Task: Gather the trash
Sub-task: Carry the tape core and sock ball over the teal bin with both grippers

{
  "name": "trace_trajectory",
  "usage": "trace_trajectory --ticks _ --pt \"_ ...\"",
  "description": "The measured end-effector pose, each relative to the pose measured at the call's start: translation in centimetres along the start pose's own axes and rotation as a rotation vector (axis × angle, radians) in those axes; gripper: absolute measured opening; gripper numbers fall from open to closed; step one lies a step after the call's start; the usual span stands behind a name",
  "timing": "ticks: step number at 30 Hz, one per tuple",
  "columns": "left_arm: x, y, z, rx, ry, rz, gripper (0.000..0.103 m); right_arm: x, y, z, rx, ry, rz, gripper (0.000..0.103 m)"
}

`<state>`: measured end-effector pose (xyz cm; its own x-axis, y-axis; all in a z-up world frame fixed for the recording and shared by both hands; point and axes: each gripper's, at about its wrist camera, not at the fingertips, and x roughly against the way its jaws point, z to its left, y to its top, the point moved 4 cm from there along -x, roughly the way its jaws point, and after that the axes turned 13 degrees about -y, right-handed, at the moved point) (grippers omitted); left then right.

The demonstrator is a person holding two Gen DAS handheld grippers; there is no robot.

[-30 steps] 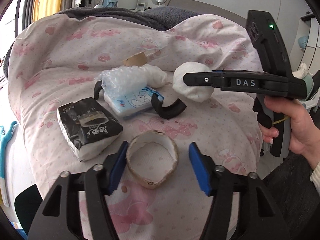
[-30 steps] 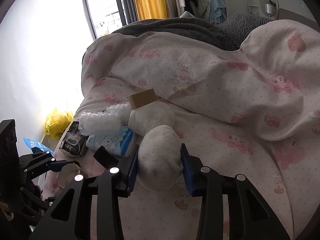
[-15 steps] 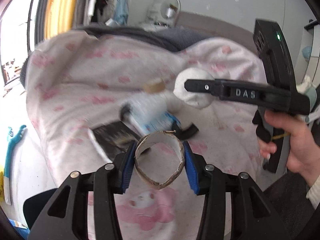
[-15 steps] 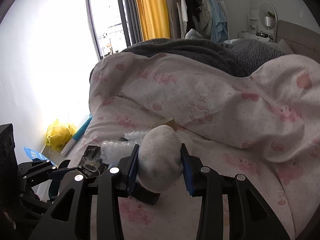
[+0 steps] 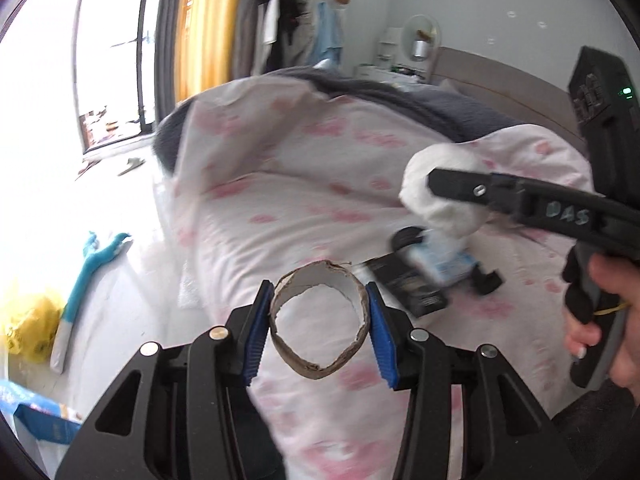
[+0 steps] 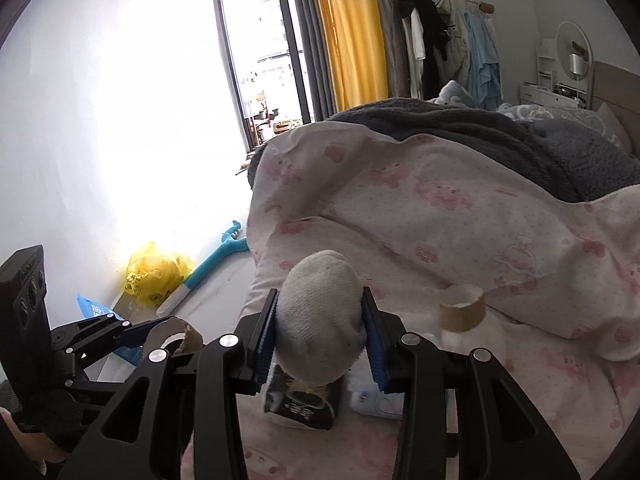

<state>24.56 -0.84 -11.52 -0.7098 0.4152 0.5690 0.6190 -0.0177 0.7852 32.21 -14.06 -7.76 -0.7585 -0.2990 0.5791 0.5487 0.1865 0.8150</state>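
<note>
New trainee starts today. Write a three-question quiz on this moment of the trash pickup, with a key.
1. True or false: the left gripper is shut on a cardboard ring.
2. What does the right gripper hold? A) a black packet B) a white wad C) a blue tissue pack
3. Fill in: the yellow bag lies on the ____ beside the bed.

Key
1. True: both blue pads press the ring's sides.
2. B: the white wad sits clamped between the pads; the black packet lies on the pink blanket.
3. Floor.
</note>
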Motion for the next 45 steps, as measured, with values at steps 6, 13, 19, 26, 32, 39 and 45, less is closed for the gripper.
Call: trace_trajectory --ticks 6,13,19,26,32,39,45 --pt "1.0 -2.4 5.0 0.07 0.085 0.052 0.049 -0.9 -0.1 4.9 0.026 0.078 0.025 0.04" --pt "2.2 -5.9 9.5 0.125 0.143 0.124 0.049 -2.5 -1.2 11.0 0.084 0.145 0.097 0.04" --pt "2.8 -9.2 13.2 0.183 0.169 0.201 0.049 -4.3 -2.8 15.1 0.132 0.184 0.179 0.04" --pt "2.4 -13.1 16.3 0.274 0.17 0.324 0.049 -5.6 -4.2 19.1 0.175 0.208 0.238 0.04" --pt "2.4 -16.2 18.2 0.341 0.17 0.426 0.05 -7.1 -5.4 21.2 0.196 0.212 0.291 0.04" --pt "2.9 -18.2 18.9 0.384 0.161 0.485 0.066 -9.5 -6.3 22.6 0.197 0.208 0.348 0.04" --pt "4.5 -17.8 19.4 0.408 0.169 0.45 0.076 -10.6 -7.3 23.6 0.205 0.194 0.39 0.04"
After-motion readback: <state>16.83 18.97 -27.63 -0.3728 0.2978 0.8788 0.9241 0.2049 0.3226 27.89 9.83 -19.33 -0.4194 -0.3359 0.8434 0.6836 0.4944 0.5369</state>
